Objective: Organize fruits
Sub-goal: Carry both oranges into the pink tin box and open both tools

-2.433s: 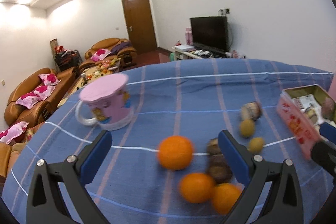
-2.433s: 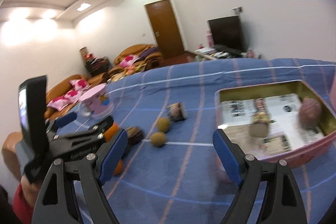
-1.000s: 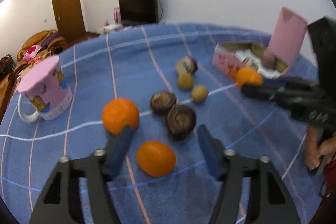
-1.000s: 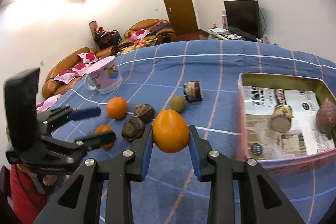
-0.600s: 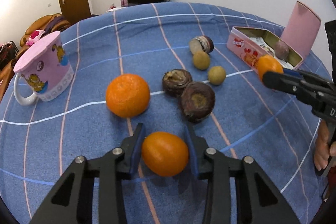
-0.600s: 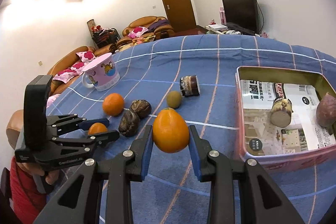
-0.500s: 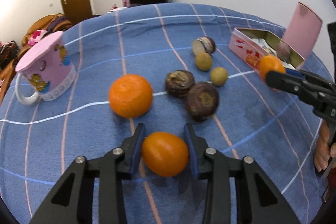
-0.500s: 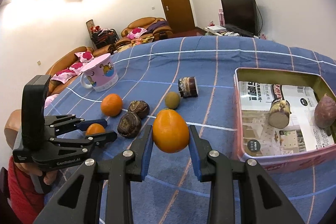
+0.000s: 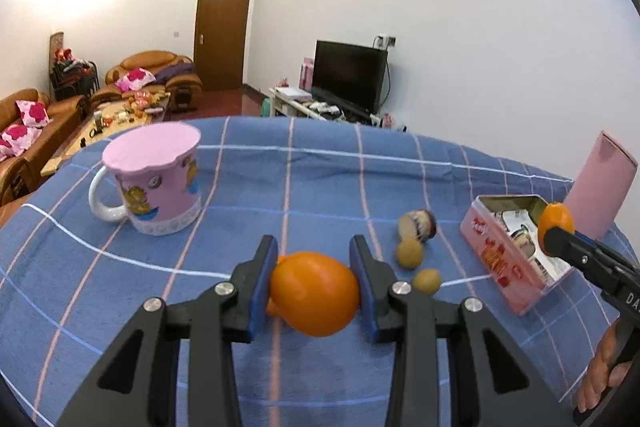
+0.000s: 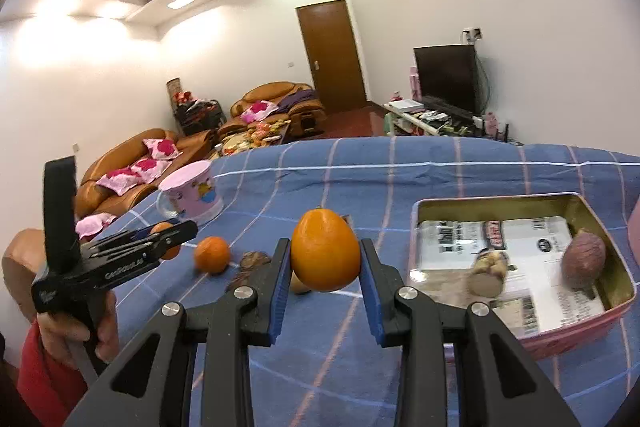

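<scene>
Both grippers carry fruit: the left gripper [image 9: 313,277] pinches a smooth orange citrus fruit [image 9: 314,293] above the blue checked tablecloth [image 9: 320,183]; the right gripper [image 10: 325,289] clamps a second orange [image 10: 324,249] left of the open pink tin box [image 10: 524,341]. Round, slick skin could slip between the flat pads and roll away across the cloth
</scene>
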A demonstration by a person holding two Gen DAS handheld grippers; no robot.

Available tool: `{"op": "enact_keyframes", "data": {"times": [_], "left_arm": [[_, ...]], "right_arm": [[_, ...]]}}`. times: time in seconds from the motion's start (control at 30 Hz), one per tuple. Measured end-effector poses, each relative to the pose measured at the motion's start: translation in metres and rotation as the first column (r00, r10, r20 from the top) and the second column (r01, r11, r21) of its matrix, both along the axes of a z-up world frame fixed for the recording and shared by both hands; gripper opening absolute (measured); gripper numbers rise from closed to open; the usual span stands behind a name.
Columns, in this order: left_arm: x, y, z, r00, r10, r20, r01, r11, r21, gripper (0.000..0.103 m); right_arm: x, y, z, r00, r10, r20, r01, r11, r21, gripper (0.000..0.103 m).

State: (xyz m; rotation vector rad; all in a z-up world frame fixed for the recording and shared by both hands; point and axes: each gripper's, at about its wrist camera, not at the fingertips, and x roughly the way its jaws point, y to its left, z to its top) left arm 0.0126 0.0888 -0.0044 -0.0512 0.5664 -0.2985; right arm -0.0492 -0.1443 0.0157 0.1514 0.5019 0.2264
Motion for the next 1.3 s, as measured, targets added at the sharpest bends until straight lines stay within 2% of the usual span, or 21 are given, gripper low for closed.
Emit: {"op": "enact_keyframes", "data": {"times": [0.13, 0.3, 0.47, 0.7, 1.03, 1.13, 1.3], "left_arm": [[-0.007, -0.029, 0.005, 0.999, -0.003, 0.047, 0.002, 1.000, 0.024, 0.039], [-0.008, -0.060, 0.008, 0.999, -0.027, 0.036, 0.027, 1.000, -0.013, 0.039], [-0.009, -0.106, 0.007, 0.997, -0.064, 0.043, 0.063, 0.998, 0.028, 0.039], [-0.011, -0.155, 0.012, 0.993, -0.109, 0.044, 0.108, 0.994, 0.028, 0.039], [-0.009, -0.227, 0.004, 0.992, -0.124, 0.013, 0.122, 0.988, 0.100, 0.039], [-0.010, -0.243, 0.002, 0.992, -0.123, 0.005, 0.121, 0.984, 0.132, 0.039], [-0.011, -0.260, -0.006, 0.995, -0.094, -0.012, 0.095, 0.975, 0.200, 0.039]], "right_arm": [[0.000, -0.022, 0.002, 0.999, -0.049, 0.015, 0.049, 0.999, -0.013, 0.035], [0.000, -0.058, 0.006, 0.992, -0.124, 0.030, 0.124, 0.992, -0.020, 0.035], [-0.001, -0.097, 0.007, 0.979, -0.199, 0.039, 0.200, 0.979, -0.026, 0.035], [0.000, -0.132, 0.007, 0.963, -0.267, 0.043, 0.270, 0.961, -0.065, 0.035], [0.010, -0.172, 0.003, 0.937, -0.349, 0.035, 0.350, 0.932, -0.095, 0.035], [0.019, -0.181, -0.001, 0.938, -0.347, 0.005, 0.347, 0.935, -0.081, 0.035], [0.033, -0.176, -0.010, 0.944, -0.328, -0.023, 0.323, 0.937, -0.134, 0.035]]}}
